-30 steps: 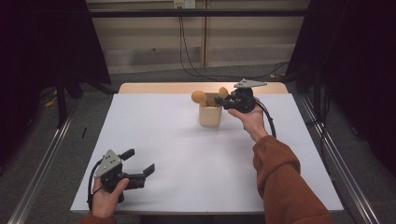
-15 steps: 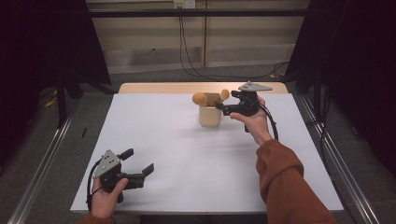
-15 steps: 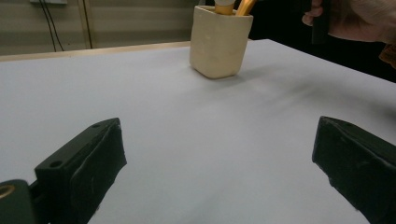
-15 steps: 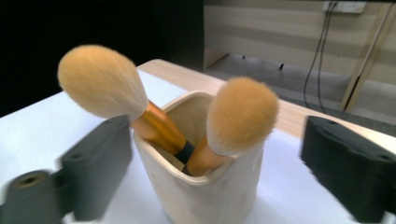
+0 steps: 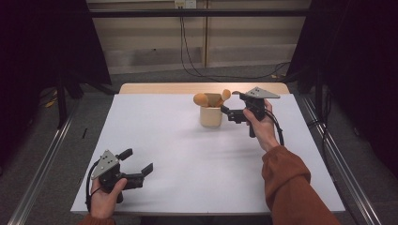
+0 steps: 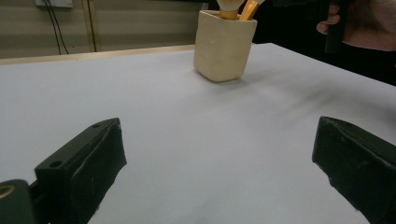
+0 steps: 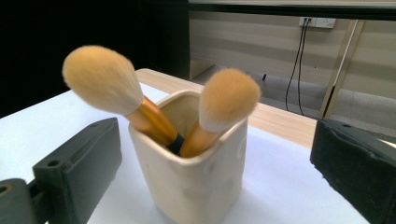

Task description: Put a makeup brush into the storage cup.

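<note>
Brushes [image 7: 154,100] both stand in the cream cup [image 5: 210,116] at the tabletop's [image 5: 187,154] far side; we judge placement done. Right gripper [image 5: 227,114], jaws just spread and empty, sits beside it; left gripper [image 5: 139,163] rests open, well apart.

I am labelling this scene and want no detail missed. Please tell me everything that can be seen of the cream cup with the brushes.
The cream cup looks like matte ceramic, with rounded corners, a squarish mouth and a slightly dimpled wall. It stands upright on the white table, near the far edge. Two brushes lean inside on gold handles, bristles up: a larger brush and a smaller brush. The right tongs stand open beside the cup, not touching it.
</note>
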Tool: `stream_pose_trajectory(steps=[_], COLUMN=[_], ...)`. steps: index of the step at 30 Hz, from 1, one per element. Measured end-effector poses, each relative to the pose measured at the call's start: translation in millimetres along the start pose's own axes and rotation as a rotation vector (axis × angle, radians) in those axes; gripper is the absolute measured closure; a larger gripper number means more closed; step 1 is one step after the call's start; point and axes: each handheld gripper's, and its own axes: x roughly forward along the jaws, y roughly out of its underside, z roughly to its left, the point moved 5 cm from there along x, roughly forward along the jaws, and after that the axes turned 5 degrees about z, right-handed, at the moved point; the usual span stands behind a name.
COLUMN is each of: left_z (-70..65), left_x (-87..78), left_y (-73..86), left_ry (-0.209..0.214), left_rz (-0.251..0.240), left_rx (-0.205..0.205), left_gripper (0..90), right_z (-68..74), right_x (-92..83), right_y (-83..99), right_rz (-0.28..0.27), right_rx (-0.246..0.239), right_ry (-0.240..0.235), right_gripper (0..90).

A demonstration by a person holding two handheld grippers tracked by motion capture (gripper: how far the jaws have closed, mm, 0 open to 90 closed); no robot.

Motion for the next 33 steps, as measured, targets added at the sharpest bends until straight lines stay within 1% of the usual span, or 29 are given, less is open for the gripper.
stream_pose_trajectory(steps=[2,3,6,10,16,17,20,23,26,28,32,33], left_z=[0.6,1.0,1.3,1.9,2.3,2.6,2.9,3.4,4.3,4.4,2.6,2.7], left_x=[-0.3,-0.5,-0.4,-1.1,-1.4,-1.6,-2.5,-3.5,-4.0,-4.1,-2.8,-3.0], left_y=[-0.2,-0.2,0.1,0.2,0.0,0.0,0.0,-0.2,-0.4,-0.4,0.0,-0.2], left_ry=[-0.003,-0.003,-0.006,-0.008,-0.012,-0.014,-0.016,-0.021,-0.023,-0.023,-0.020,-0.018], left_rz=[-0.001,-0.002,0.000,-0.004,-0.003,-0.002,-0.004,-0.007,-0.007,-0.007,-0.009,-0.009], left_rx=[-0.001,-0.001,-0.001,-0.007,-0.001,-0.001,0.002,0.001,0.002,0.002,-0.010,-0.004], left_gripper=[2.4,2.4,2.4,2.4,2.4,2.4,2.4,2.4,2.4,2.4,2.4,2.4], right_z=[-0.5,-0.6,0.5,2.2,3.5,3.4,3.8,3.2,1.4,1.7,2.0,2.3], right_x=[-2.1,-3.6,-8.0,-15.7,-26.6,-28.5,-34.0,-39.8,-47.1,-51.7,-63.6,-66.7], right_y=[2.5,3.8,7.7,10.9,19.0,20.4,22.3,25.4,30.7,34.5,41.1,42.8], right_rz=[-0.002,-0.002,0.004,-0.009,-0.008,-0.008,-0.018,-0.014,-0.003,0.005,0.004,0.002], right_rx=[-0.013,-0.012,0.003,-0.004,-0.005,-0.011,0.002,-0.004,0.003,0.015,0.021,0.020], right_ry=[0.010,0.015,0.009,0.017,0.020,0.031,0.037,0.046,0.061,0.053,0.061,0.064], right_gripper=[1.9,1.9,1.5,1.7,1.3,1.5,1.4,1.4,1.4,1.4,1.1,1.1])
